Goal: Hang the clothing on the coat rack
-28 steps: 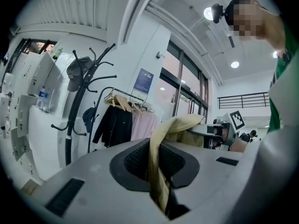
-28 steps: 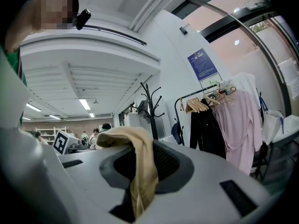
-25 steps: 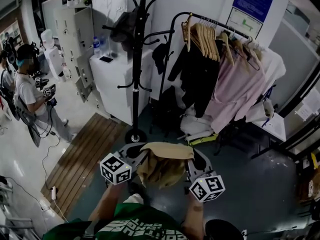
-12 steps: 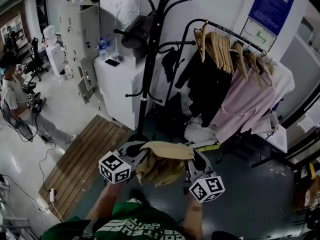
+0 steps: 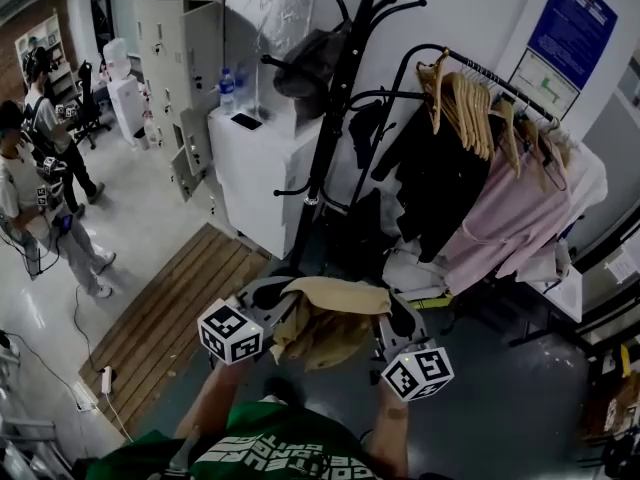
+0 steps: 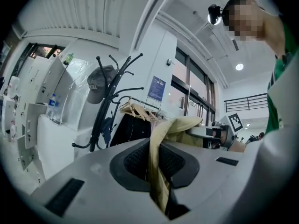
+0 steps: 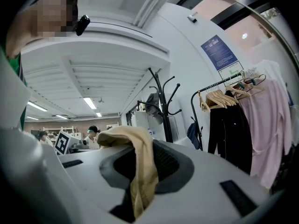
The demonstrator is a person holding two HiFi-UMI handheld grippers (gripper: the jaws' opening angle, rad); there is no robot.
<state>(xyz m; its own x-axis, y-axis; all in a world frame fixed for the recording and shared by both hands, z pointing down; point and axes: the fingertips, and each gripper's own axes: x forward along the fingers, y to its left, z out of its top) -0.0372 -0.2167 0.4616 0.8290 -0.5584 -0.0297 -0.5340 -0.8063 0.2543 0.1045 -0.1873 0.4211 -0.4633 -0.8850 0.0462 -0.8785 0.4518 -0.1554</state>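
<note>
A tan garment point(image 5: 328, 320) hangs slack between my two grippers at chest height. My left gripper point(image 5: 278, 306) is shut on its left end, the cloth point(image 6: 159, 171) pinched between the dark pads. My right gripper point(image 5: 388, 320) is shut on the right end, a fold of the cloth point(image 7: 140, 171) draped over its jaws. The black coat rack point(image 5: 335, 128) stands ahead, a little left of centre, with curved hooks at the top and a dark cap point(image 5: 315, 63) on one hook. It also shows as the coat rack point(image 6: 110, 101) and the coat rack point(image 7: 161, 106) in the gripper views.
A black clothes rail point(image 5: 490, 78) with wooden hangers, dark and pink garments stands at the right. A white cabinet point(image 5: 260, 168) with a bottle sits left of the rack. A wooden pallet point(image 5: 170, 308) lies on the floor at left. People point(image 5: 25, 208) stand far left.
The head view has swung: the coat rack and clothes rail now sit further right and closer. Both grippers keep the garment in the same hold.
</note>
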